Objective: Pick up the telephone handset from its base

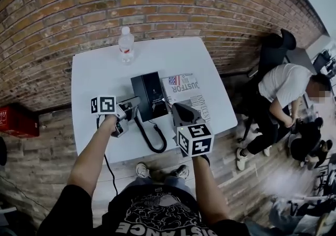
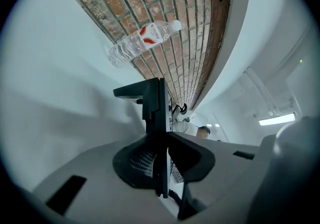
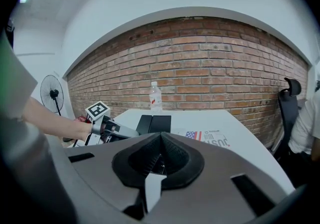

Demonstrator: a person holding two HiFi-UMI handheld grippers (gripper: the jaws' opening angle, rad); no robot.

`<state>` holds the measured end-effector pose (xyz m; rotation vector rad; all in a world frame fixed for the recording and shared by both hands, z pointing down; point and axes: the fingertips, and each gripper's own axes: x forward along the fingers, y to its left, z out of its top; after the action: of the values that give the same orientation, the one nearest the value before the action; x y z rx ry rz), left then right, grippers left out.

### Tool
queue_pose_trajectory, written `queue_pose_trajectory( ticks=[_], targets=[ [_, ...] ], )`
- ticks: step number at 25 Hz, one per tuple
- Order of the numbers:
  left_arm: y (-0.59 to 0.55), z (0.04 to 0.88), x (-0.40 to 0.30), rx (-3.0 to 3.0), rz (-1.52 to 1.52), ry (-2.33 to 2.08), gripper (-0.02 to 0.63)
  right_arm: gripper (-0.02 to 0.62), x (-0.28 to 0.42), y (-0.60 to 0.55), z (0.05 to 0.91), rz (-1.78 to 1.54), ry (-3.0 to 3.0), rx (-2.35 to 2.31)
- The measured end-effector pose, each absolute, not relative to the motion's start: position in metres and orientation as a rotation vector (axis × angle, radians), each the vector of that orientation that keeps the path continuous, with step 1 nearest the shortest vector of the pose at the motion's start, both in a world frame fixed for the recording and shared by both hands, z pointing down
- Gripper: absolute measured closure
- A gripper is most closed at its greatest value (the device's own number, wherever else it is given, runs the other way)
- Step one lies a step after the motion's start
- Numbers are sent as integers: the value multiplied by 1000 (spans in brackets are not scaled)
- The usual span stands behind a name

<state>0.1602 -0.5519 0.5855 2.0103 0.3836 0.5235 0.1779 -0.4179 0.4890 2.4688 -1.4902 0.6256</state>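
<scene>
left fingers [image 2: 102,180] pinch slim black handset [image 1: 138,89], coiled black cord [image 1: 152,143]

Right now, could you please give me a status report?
Left gripper shut on black telephone handset, at black base's left side. Right gripper shut, empty. Clear plastic bottle far back.

Black white-printed T-shirt [image 1: 157,214], grey left gripper [image 1: 134,106], grey right gripper [image 1: 177,106], black-and-white marker cubes [image 1: 103,104]

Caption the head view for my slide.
At a white table by a brick wall, left tongs grip the black telephone handset on its base; right tongs hover beside it.
</scene>
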Motion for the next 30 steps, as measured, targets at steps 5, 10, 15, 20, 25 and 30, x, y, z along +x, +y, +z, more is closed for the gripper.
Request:
queue_pose_trajectory(
  ticks=[5, 10, 15, 20, 25, 30],
  targets=[
    [-550, 578, 157, 2032, 509, 384, 532, 594, 176, -409, 488, 634, -1474, 2490],
    [-548, 566, 151, 2052, 475, 350, 532, 594, 175, -402, 482, 626, -1491, 2505],
    [-541, 539, 141, 2107, 408, 316, 532, 594, 173, -393, 472, 605, -1530, 2514],
    [-529, 510, 129, 2187, 346, 267, 532, 594, 170, -381, 460, 569, -1584, 2502],
    [-511, 485, 114, 2249, 278, 207, 532, 594, 166, -368, 449, 524, -1648, 2475],
    [-488, 462, 96, 2303, 216, 148, 532, 594, 158, -351, 438, 481, -1701, 2446]
  ],
)
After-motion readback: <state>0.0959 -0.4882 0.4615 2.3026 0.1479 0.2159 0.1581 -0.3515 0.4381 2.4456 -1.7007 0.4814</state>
